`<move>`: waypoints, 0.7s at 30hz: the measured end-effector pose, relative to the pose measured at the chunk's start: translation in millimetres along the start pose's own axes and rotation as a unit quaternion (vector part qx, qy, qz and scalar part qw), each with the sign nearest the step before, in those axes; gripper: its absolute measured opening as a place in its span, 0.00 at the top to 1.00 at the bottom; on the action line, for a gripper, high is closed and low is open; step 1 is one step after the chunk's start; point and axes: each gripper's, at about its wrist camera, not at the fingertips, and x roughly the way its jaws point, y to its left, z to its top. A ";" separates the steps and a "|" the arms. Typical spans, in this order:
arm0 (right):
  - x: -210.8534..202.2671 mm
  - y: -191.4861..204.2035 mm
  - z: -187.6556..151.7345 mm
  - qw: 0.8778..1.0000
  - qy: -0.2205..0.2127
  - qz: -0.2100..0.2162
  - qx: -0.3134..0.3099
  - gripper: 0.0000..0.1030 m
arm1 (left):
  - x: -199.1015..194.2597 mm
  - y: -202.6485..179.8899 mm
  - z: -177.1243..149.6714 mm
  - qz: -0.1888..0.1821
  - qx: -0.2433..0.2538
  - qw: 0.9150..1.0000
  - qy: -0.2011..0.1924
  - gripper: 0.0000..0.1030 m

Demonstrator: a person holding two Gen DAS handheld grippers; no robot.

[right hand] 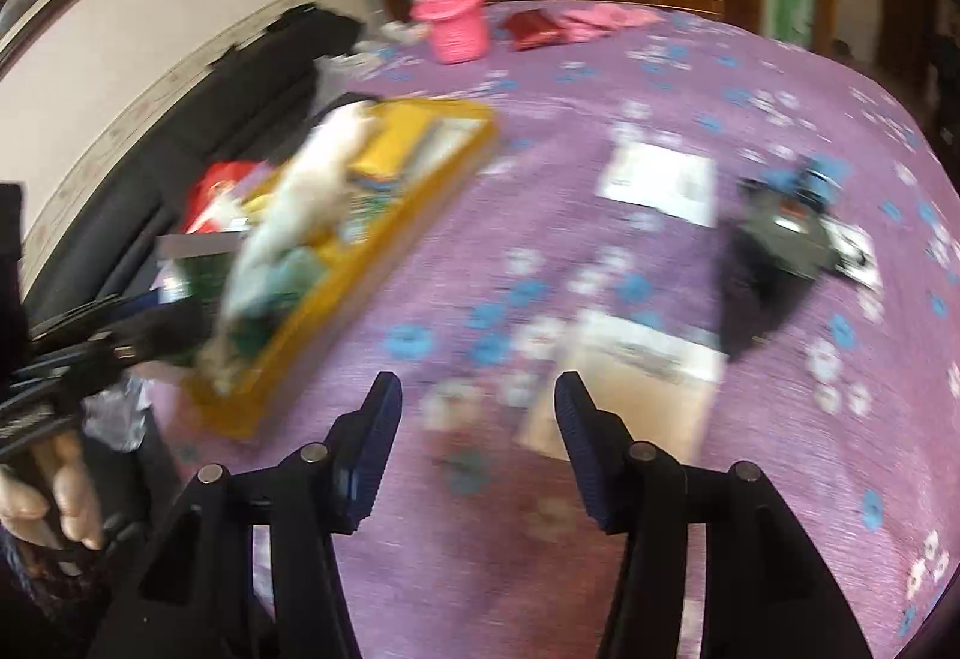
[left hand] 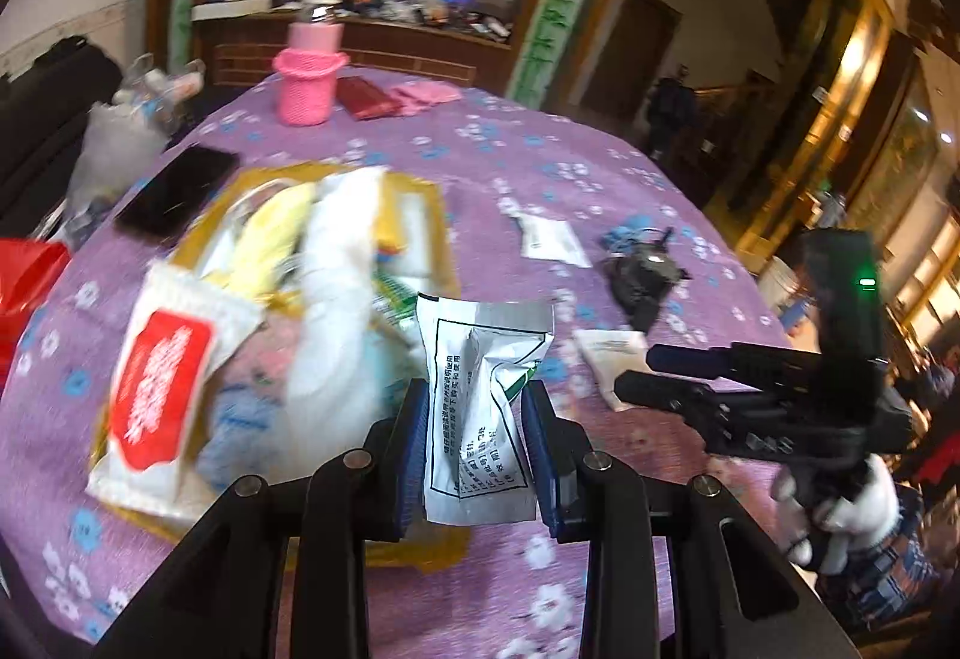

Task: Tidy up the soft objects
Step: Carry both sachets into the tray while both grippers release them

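**Left jaws clamped on a sachet, right jaws apart and empty**

Jaws first, from the left wrist view: your left gripper [left hand: 477, 407] has its blue pads pressed on the sides of a crumpled silver-and-white sachet [left hand: 480, 395], which stands upright between them and is lifted clear of the purple floral worktop [left hand: 510, 167]. Holding it by its narrow waist keeps the printed face free and, I judge, lets you carry it over to the yellow tray [left hand: 420, 197] just beyond, toward the worktop's left edge, where the other soft packets are already piled. A white pack with a red label [left hand: 162, 389] leans over the tray's near rim. Your right gripper [left hand: 636, 371] reaches in from the right edge above a small pale packet [left hand: 612, 353]. The tray's contents are smeared by motion, so single items inside are hard to name.

From the right wrist view: your right gripper [right hand: 477, 389] has its jaws standing apart with nothing between them, only cloth below. A flat pale packet [right hand: 636, 377] lies just beside the right finger, likely the next pick. A white packet [right hand: 660, 173] and a dark object [right hand: 780, 245] sit farther toward the far right edge. The whole frame is blurred; the dark object cannot be identified, and your left gripper is mostly cut off at the left border, with fingers [right hand: 66, 497] showing beneath it.
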 end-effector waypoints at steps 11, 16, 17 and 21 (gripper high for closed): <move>21.0 53.3 -6.8 0.999 0.022 0.027 -0.036 0.40 | 3.0 32.8 -13.6 0.037 -0.050 0.998 -0.001 0.34; 23.4 49.7 -9.1 0.999 0.022 0.024 -0.028 0.38 | -5.6 32.2 -12.2 0.039 -0.056 0.997 -0.028 0.24; 24.4 50.3 -9.3 0.999 0.021 0.021 -0.029 0.37 | -8.5 31.7 -11.9 0.049 -0.055 0.997 -0.037 0.22; 22.5 59.2 -13.7 0.999 0.008 0.009 -0.037 0.34 | -36.3 17.4 -14.1 0.146 -0.029 0.980 -0.130 0.01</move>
